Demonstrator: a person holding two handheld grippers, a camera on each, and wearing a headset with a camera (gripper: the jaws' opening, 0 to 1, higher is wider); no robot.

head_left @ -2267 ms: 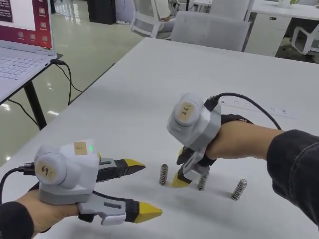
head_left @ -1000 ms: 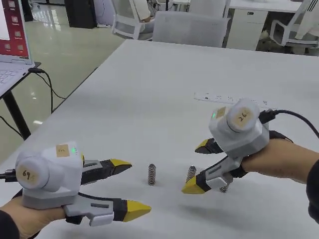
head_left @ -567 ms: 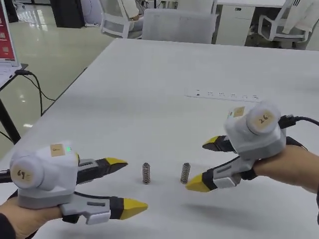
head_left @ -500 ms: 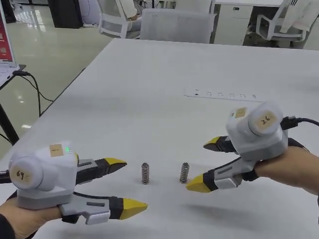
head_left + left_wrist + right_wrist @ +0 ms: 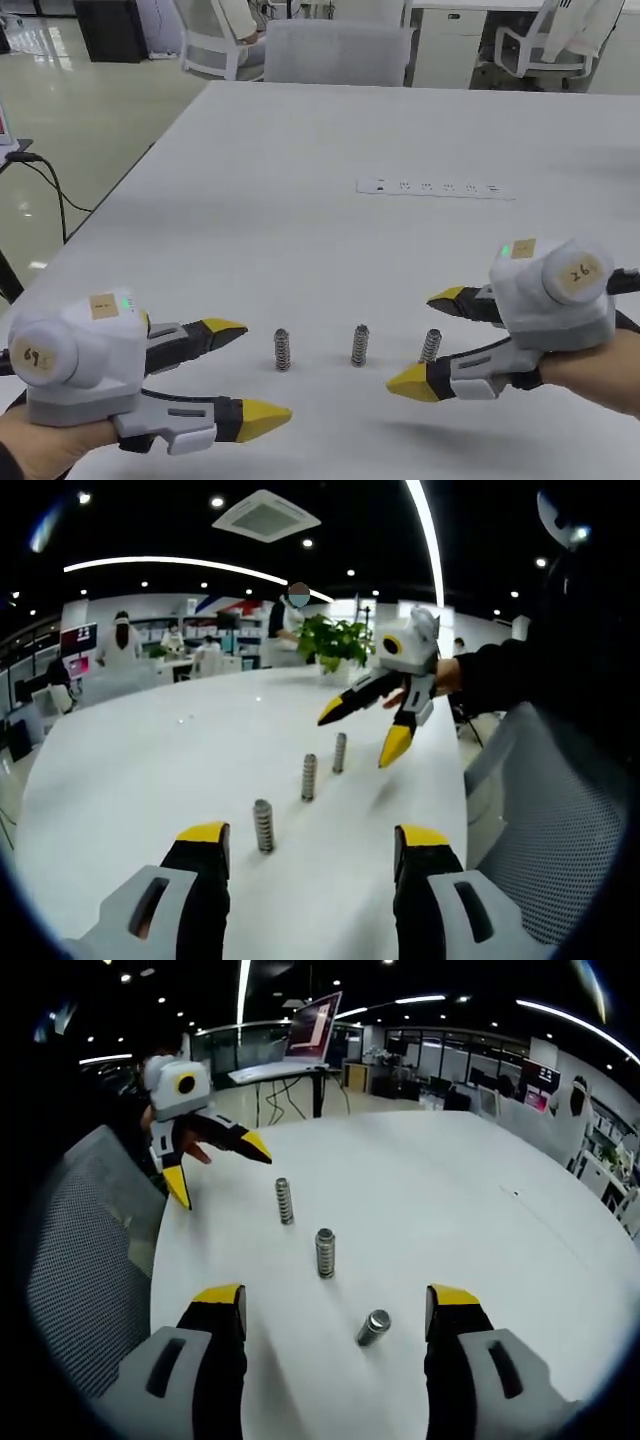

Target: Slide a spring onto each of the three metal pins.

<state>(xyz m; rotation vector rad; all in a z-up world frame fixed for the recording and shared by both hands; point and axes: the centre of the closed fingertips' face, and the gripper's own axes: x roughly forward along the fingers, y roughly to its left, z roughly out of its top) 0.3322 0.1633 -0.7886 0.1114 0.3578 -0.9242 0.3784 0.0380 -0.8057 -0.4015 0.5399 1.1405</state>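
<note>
Springs (image 5: 359, 345) sit on all three pins (image 5: 379, 1317), so the left gripper (image 5: 255, 369) and right gripper (image 5: 420, 338), jaws wide and empty, can likely back away.

I have drawn the right gripper (image 5: 418, 339) back from the springs. A couple of seconds ago it stood steeply over the middle spring (image 5: 360, 345), with its yellow fingers (image 5: 405, 381) down at the surface (image 5: 300, 200) beside that spring. Now it lies nearly level off to the right, fingers pointing left and spread wide. The right-hand spring (image 5: 431, 346), hidden behind the gripper a moment ago, now shows between the spread fingers, not touched by either. The middle spring now stands clear of the gripper. My headset camera has also swung to the right along the surface.
</note>
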